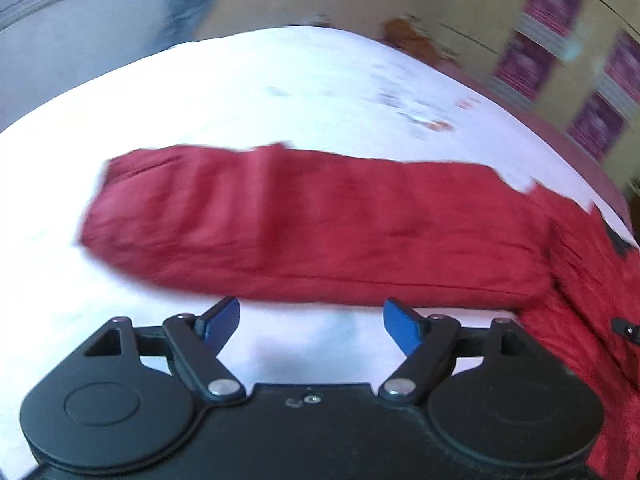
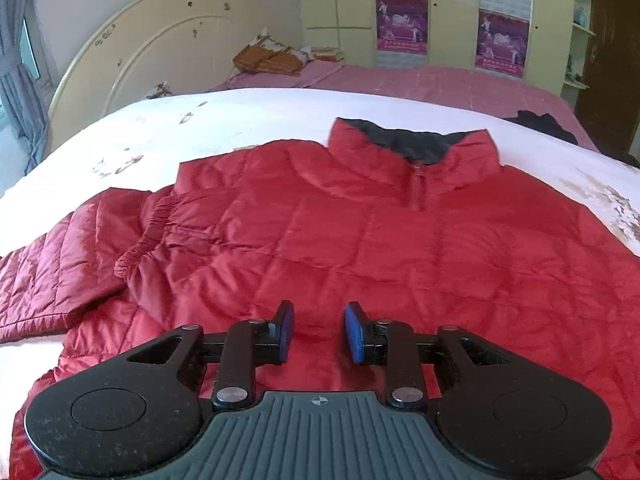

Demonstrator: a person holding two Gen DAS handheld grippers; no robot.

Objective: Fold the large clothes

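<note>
Left wrist view: the left gripper (image 1: 311,322) has its blue fingers (image 1: 222,320) spread wide with nothing between them. The red jacket (image 1: 312,228) lies on the white bed (image 1: 240,92). One sleeve (image 1: 280,220) stretches flat across just past the fingertips, from 9 o'clock to 3 o'clock. This picture is blurry, so small marks on the bed are hard to make out. The rest of the jacket is cut off at 4 o'clock.

From the right wrist view, the right gripper (image 2: 317,332) hangs over the jacket's puffy front, fingers apart and holding nothing. The jacket is shiny and quilted in squares, with a dark-lined collar (image 2: 416,148) at 1 o'clock. Its other sleeve runs off at 9 o'clock.
</note>
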